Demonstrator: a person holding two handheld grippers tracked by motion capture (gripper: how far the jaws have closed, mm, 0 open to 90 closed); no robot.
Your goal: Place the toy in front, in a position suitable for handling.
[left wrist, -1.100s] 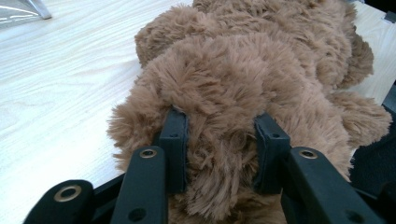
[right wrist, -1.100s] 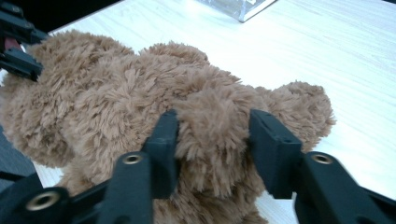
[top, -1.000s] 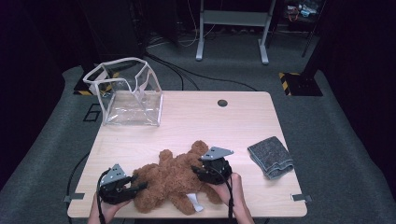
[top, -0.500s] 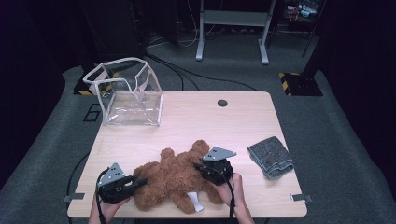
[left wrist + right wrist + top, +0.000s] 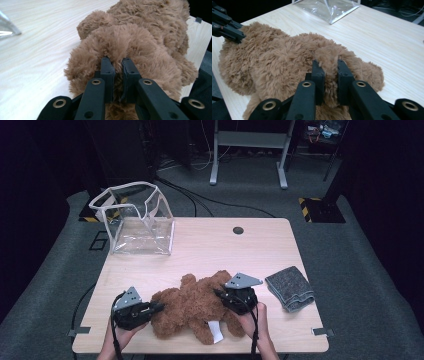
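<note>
**Pinching a teddy bear at both ends**

A brown teddy bear (image 5: 195, 307) is seen lying near the table's (image 5: 210, 247) near edge. Fur at its left end is pinched by the nearly closed left gripper (image 5: 117, 65). Fur at its right end is squeezed by the right gripper (image 5: 329, 65). A clear bag (image 5: 137, 222) stands at the far left; a grey cloth (image 5: 291, 287) lies to the right.

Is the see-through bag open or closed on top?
Open. The clear bag stands upright at the table's far left, its white-edged rim spread wide in the high view. Nothing can be seen inside it.
</note>
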